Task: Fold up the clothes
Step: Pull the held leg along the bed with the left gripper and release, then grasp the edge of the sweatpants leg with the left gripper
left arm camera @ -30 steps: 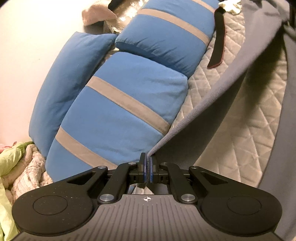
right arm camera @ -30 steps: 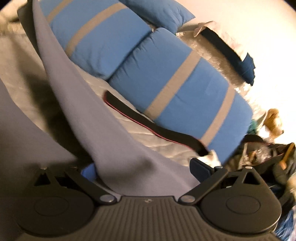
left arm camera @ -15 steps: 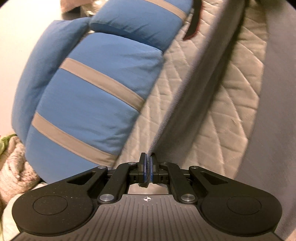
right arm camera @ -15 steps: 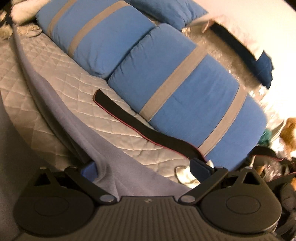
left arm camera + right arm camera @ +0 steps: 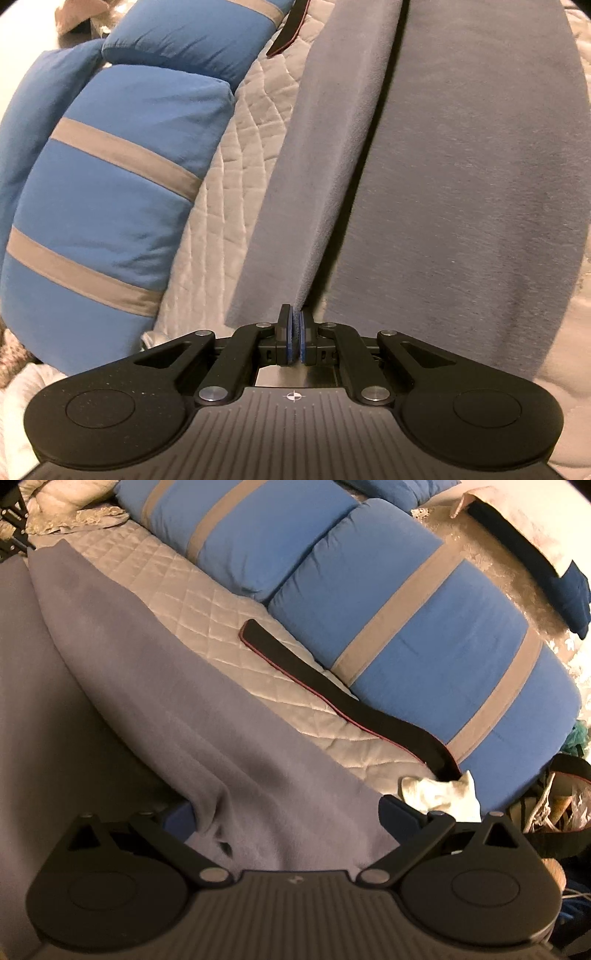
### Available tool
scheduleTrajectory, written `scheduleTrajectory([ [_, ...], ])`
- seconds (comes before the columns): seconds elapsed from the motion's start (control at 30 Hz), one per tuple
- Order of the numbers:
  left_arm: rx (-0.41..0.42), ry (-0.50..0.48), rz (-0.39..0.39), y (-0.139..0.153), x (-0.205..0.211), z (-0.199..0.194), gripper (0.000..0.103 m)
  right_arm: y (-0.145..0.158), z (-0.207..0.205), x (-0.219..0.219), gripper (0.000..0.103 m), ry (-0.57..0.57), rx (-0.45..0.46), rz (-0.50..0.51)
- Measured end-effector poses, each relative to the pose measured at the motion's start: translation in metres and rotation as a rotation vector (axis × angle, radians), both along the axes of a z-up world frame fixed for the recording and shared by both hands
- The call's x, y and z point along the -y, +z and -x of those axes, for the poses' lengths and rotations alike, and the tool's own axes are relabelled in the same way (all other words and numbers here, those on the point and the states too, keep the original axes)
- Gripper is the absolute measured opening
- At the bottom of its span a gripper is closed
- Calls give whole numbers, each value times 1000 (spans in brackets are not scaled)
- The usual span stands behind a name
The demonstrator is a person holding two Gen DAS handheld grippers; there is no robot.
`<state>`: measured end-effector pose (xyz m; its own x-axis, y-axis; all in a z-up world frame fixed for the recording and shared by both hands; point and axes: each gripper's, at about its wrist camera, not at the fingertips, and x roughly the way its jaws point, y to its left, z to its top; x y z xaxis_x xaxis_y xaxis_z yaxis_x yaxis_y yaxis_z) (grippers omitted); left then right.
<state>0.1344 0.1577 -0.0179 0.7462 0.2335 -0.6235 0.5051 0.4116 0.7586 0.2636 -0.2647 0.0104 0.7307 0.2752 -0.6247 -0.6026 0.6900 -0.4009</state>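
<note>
Left claw [image 5: 294, 341] pinching grey garment [image 5: 424, 184]

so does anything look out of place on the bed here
A black strap with a red edge lies loose across the quilted cover beside the blue pillows, and a crumpled white cloth sits at its end. Neither belongs to the grey garment being folded.

Dim warm light, fisheye-bent edges, slight motion blur
</note>
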Motion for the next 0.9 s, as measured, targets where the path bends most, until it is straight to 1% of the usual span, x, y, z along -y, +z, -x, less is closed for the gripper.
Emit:
scheduleTrajectory([
  [0.13, -17, 58, 41, 5, -5, -2, 6, 6, 12, 13, 103, -17, -43, -77],
  [0.23, -32, 109, 123, 18, -15, -1, 7, 11, 20, 23, 103, -30, -75, -135],
  [0.3, -47, 123, 160, 27, -21, 3, 8, 14, 26, 30, 103, -38, -96, -174],
  [0.33, -55, 129, 178, 31, -24, 6, 17, 16, 29, 33, 103, -42, -107, -193],
  [0.37, -63, 134, 196, 36, -27, 8, 32, 17, 32, 37, 103, -46, -117, -213],
  [0.4, -70, 140, 214, 40, -30, 10, 38, 19, 35, 40, 103, -51, -128, -232],
  [0.43, -75, 138, 239, 45, -33, 12, 50, 20, 37, 43, 103, -55, -139, -251],
  [0.47, -80, 134, 267, 51, -35, 14, 55, 22, 40, 47, 103, -59, -149, -270],
  [0.6, -82, 178, 403, 71, -51, 11, 59, 28, 52, 60, 103, -76, -192, -348],
  [0.67, -62, 218, 474, 78, -60, 2, 59, 30, 55, 65, 103, -80, -220, -383],
  [0.73, -21, 266, 539, 83, -70, -9, 59, 28, 55, 67, 103, -78, -256, -416],
  [0.83, 40, 268, 594, 86, -82, -26, 59, 27, 56, 70, 103, -74, -310, -464],
  [0.9, 49, 286, 611, 84, -89, -42, 59, 26, 56, 72, 103, -72, -345, -496],
])
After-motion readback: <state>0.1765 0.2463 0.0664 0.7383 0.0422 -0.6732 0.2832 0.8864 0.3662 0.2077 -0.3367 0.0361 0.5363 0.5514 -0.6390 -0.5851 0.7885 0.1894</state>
